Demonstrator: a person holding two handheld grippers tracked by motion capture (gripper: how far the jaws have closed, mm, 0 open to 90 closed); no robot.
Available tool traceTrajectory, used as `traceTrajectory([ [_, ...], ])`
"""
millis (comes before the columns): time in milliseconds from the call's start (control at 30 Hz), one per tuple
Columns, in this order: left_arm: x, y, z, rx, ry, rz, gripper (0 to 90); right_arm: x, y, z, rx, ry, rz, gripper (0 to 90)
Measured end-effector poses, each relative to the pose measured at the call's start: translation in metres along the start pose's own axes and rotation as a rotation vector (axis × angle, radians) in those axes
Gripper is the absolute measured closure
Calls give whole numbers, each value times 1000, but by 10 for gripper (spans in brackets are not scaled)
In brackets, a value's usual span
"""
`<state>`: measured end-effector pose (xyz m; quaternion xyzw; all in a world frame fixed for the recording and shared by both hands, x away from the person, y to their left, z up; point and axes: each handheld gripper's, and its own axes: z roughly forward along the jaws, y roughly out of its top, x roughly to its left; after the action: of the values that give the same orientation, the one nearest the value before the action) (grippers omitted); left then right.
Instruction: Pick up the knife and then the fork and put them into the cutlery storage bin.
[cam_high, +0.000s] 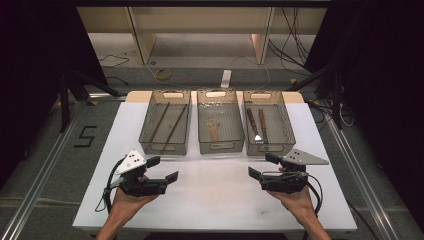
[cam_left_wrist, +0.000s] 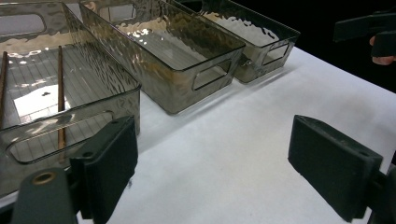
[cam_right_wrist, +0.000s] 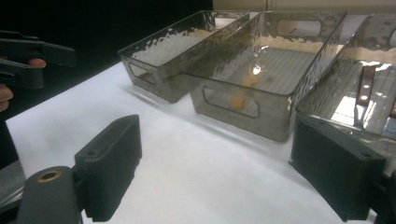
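Three clear grey bins stand in a row at the far side of the white table (cam_high: 215, 200). The left bin (cam_high: 145, 142) holds two brown sticks (cam_high: 174, 125), which also appear in the left gripper view (cam_left_wrist: 60, 93). In the middle bin (cam_high: 221, 147) lies a utensil with a wooden handle (cam_high: 213, 133). A fork (cam_high: 254, 127) and a second wood-handled utensil (cam_high: 262, 125) rest in the right bin (cam_high: 290, 142). My left gripper (cam_high: 162, 169) (cam_left_wrist: 219, 163) is open above the bare table, holding nothing. My right gripper (cam_high: 263, 165) (cam_right_wrist: 224, 172) is likewise open and holds nothing.
Both grippers hover in front of the bins, facing each other, with bare white tabletop between them. Metal rails (cam_high: 40, 170) run along the floor on both sides. Cables and a power strip (cam_high: 226, 78) lie on the floor beyond the table.
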<state>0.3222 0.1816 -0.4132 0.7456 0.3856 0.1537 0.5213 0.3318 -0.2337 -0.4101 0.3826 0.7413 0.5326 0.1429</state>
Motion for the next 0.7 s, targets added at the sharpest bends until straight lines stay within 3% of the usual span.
traceTrajectory([
  [700, -1, -1, -1, 1, -12, 0, 154, 1, -23, -11, -2, -35, -5, 168],
])
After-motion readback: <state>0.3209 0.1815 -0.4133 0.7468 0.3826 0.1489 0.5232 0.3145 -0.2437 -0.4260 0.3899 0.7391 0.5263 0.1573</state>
